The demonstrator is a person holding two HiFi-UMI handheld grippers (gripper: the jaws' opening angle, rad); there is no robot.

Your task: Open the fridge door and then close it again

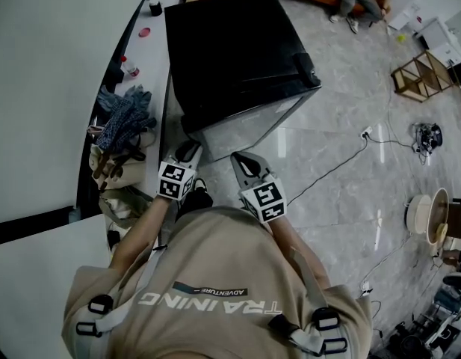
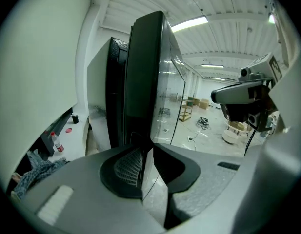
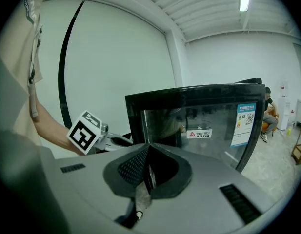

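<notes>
The left gripper (image 2: pixel 148 147) is clenched, its ribbed black pads pressed tip to tip with nothing between them, just in front of the near edge of the fridge door (image 2: pixel 145 67). Whether the tips touch that edge cannot be told. The right gripper (image 3: pixel 149 147) is clenched too and empty, held in front of the glass. From the head view both grippers sit side by side at the door's lower edge, and the person's shoulders cover the arms behind them. The fridge (image 1: pixel 237 43) is a black box with a smooth, glossy top. Its door is a curved glass pane in a dark frame, bearing a small white sticker (image 3: pixel 198 133) and a taller blue one (image 3: pixel 245 123). Reflections hide whatever is inside. From the left gripper view the door looks slightly parted from the body, though the seam is dark and hard to read. Left of the fridge a pale worktop (image 1: pixel 157 66) carries a small bottle (image 1: pixel 130 69), a red lid (image 1: pixel 145 32), a crumpled blue-grey cloth (image 1: pixel 124 114) and a tan bag (image 1: pixel 114 169) whose contents are unclear. The floor (image 1: pixel 350 126) is polished grey tile, crossed by a thin cable (image 1: pixel 335 167).
</notes>
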